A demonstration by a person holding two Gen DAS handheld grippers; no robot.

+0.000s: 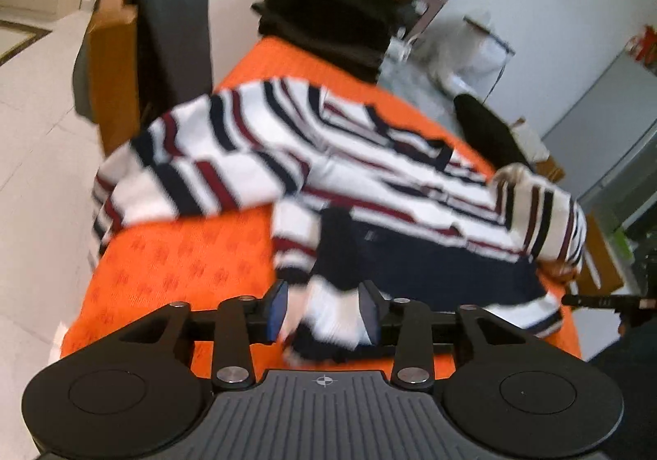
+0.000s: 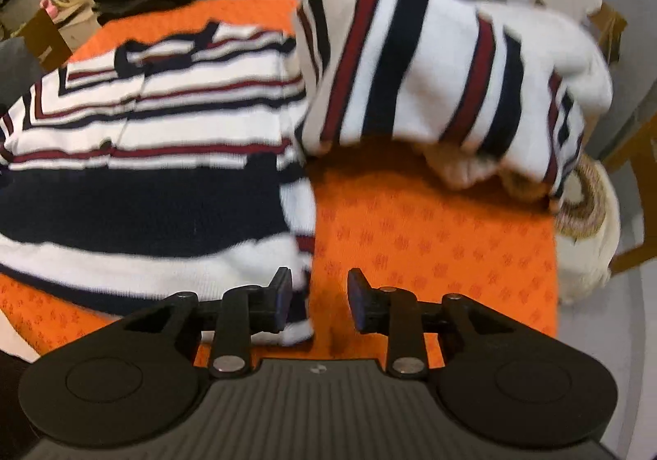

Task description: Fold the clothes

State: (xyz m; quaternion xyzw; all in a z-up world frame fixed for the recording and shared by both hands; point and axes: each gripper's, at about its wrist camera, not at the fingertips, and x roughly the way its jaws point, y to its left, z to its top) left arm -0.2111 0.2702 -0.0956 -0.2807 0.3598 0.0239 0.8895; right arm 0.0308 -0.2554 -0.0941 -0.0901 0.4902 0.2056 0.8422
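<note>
A white sweater (image 1: pixel 369 180) with navy and dark-red stripes lies spread on an orange cloth (image 1: pixel 184 254). One sleeve (image 1: pixel 164 172) droops over the table's left edge. The other sleeve (image 2: pixel 431 70) is bunched up at the far right. My left gripper (image 1: pixel 324 312) is at the near hem, jaws apart, with a loose fold of the hem (image 1: pixel 332 320) lying between its blue pads. My right gripper (image 2: pixel 319 297) hangs over the sweater (image 2: pixel 143 193) at its near right corner (image 2: pixel 299 324). Its jaws are apart, the corner lies by the left finger, and bare orange cloth (image 2: pixel 431 234) shows between them.
A stack of dark folded clothes (image 1: pixel 336 16) stands at the far end of the table. A wooden chair with a grey garment (image 1: pixel 164 28) over it is at the left. A black item (image 1: pixel 488 131) lies beyond the sweater. A woven round seat (image 2: pixel 587 205) stands off the table's right edge.
</note>
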